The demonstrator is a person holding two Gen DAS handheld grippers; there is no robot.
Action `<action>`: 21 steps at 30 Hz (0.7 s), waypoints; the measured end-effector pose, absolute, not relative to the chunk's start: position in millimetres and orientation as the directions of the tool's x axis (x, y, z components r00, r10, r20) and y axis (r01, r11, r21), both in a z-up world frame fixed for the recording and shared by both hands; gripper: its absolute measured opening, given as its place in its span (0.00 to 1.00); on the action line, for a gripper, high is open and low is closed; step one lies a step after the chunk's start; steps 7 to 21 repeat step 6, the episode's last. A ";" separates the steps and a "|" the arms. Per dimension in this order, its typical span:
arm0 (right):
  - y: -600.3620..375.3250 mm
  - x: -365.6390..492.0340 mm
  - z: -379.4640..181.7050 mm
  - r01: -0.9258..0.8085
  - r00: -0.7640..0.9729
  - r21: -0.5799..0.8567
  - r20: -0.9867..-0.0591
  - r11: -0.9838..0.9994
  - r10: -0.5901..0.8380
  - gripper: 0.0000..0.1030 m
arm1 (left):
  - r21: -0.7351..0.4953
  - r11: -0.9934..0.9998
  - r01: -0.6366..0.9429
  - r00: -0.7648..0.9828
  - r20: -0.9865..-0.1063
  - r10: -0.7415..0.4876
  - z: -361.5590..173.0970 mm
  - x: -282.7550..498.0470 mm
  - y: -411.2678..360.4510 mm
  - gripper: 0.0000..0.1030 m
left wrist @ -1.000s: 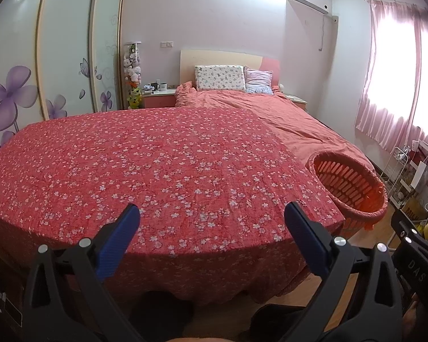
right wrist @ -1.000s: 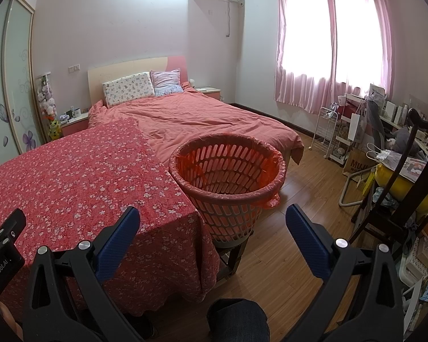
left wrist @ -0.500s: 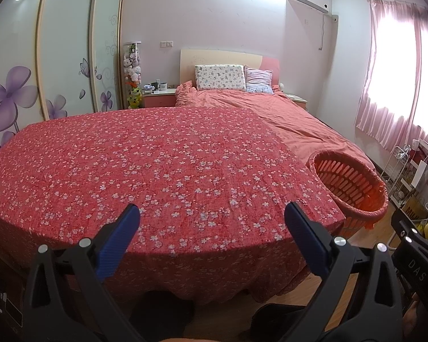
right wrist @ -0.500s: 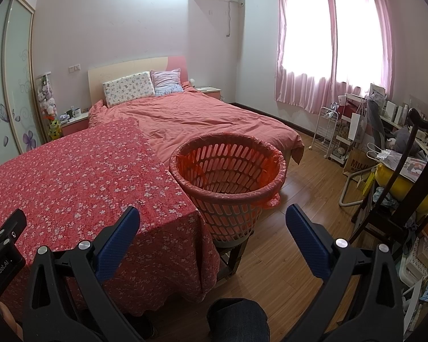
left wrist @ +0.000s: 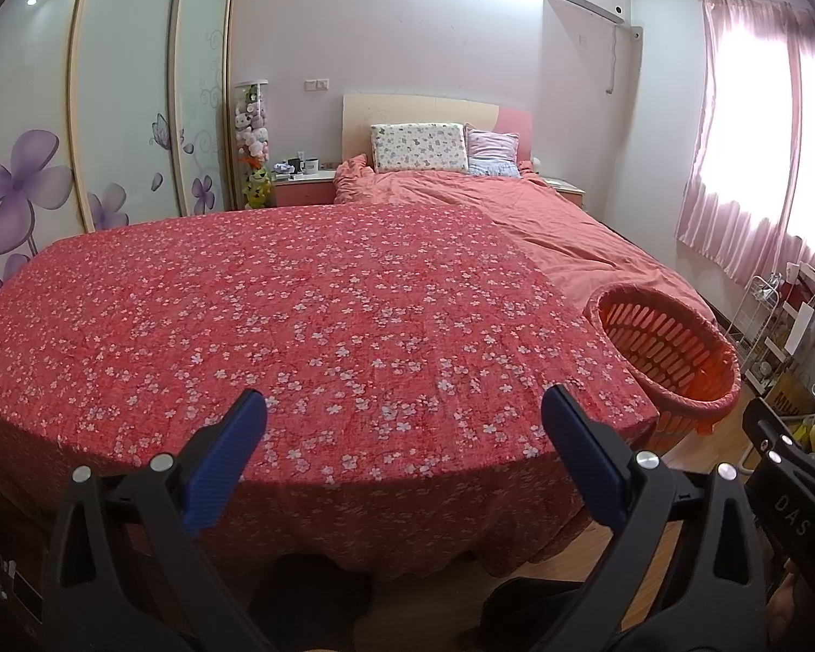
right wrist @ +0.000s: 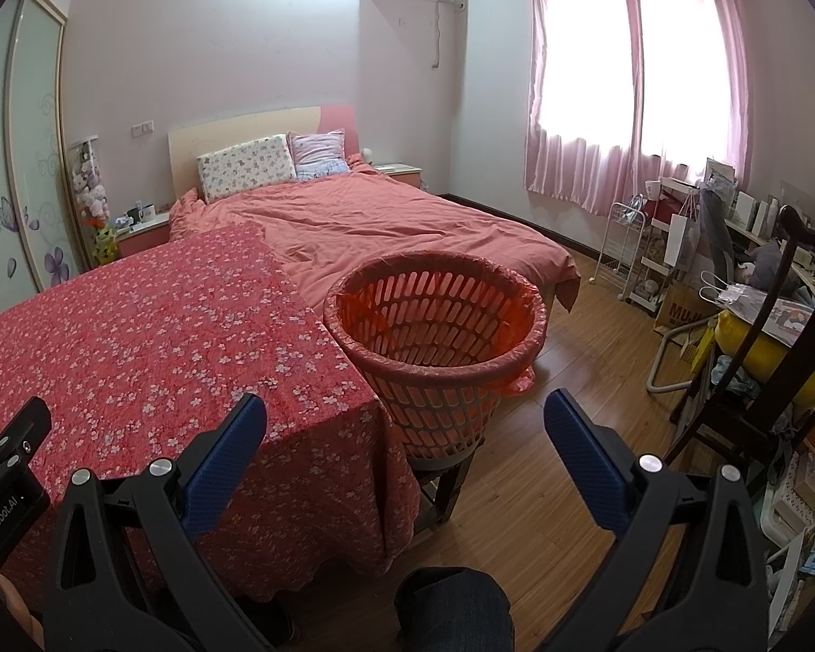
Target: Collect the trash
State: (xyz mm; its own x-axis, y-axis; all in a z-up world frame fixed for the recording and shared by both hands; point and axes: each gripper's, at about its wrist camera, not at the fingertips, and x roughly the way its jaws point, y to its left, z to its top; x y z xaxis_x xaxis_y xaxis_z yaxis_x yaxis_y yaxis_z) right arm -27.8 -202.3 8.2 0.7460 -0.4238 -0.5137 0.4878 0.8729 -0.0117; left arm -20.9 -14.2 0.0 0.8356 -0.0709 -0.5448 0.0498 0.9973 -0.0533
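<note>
Almost nothing has moved since the earlier frames: we see the left view drift very slightly, so the basket sits a touch further right in it, while the right view is unchanged.

Our left gripper point(left wrist: 405, 415) is released, its blue-padded jaws spread wide with nothing between them, hovering level over the near edge of the red cloth with small white flowers point(left wrist: 299, 326) that covers the table. Our right gripper point(right wrist: 405, 415) is likewise released and empty, its jaws wide apart, held level over the right near corner of that cloth point(right wrist: 152, 348), facing the basket. Each tool shows at the edge of the other's view, so we hold them side by side.

The round orange slotted plastic basket point(right wrist: 434, 326) stands just beside the table's right edge on a low dark stool point(right wrist: 445, 481), lined with a thin orange plastic bag point(right wrist: 519, 375) folded over its rim. What we can see of its inside holds nothing. In the left view the same basket point(left wrist: 671, 348) sits to the right of the table.

We can find no trash on the cloth or the wooden floor point(right wrist: 543, 489) in either view.

Farther off lies a bed with a salmon duvet point(right wrist: 386, 228) and two pillows. A dark denim knee point(right wrist: 453, 608) shows at the near edge of the right view.
</note>
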 end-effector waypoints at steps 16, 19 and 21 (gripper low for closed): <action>-202.4 -27.8 8.2 0.488 0.746 -0.012 -0.514 0.873 -0.423 0.98 | -0.051 0.997 0.053 0.836 -0.544 -0.072 0.3 -20.2 -12.6 0.96; -202.4 -27.8 8.2 0.488 0.746 -0.012 -0.514 0.873 -0.423 0.98 | -0.051 0.997 0.053 0.836 -0.544 -0.072 0.3 -20.2 -12.6 0.96; -202.4 -27.8 8.2 0.488 0.746 -0.012 -0.514 0.873 -0.423 0.98 | -0.051 0.997 0.053 0.836 -0.544 -0.072 0.3 -20.2 -12.6 0.96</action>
